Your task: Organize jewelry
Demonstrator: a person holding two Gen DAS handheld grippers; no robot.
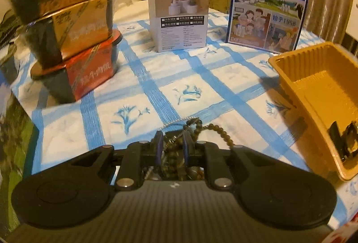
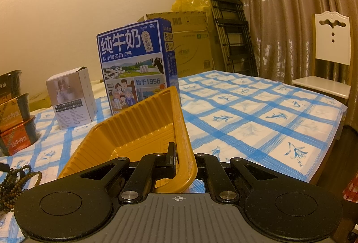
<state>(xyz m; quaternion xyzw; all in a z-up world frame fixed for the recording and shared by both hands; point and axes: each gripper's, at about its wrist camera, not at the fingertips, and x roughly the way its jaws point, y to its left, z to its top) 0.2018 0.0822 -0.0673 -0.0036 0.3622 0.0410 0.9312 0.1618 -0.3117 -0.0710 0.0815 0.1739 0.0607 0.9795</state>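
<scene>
My left gripper (image 1: 172, 144) is shut on a bundle of jewelry (image 1: 192, 128): brown bead strings and a thin silver chain that loop out past the fingertips, just above the tablecloth. The same beads (image 2: 15, 178) hang at the left edge of the right wrist view. My right gripper (image 2: 179, 160) is shut on the near wall of a yellow plastic tray (image 2: 134, 131), which it holds tilted up. In the left wrist view the tray (image 1: 313, 86) is at the right, with my right gripper's fingers (image 1: 344, 142) on its rim. The tray's inside looks empty.
On the blue-checked tablecloth (image 1: 156, 86) stand three stacked instant meal bowls (image 1: 67, 41) at the left, a small white carton (image 1: 179, 14) at the back and a blue milk box (image 1: 268, 3) beside it. Cardboard boxes (image 2: 192, 41), a folded ladder (image 2: 228, 19) and a chair (image 2: 331, 63) stand beyond the table.
</scene>
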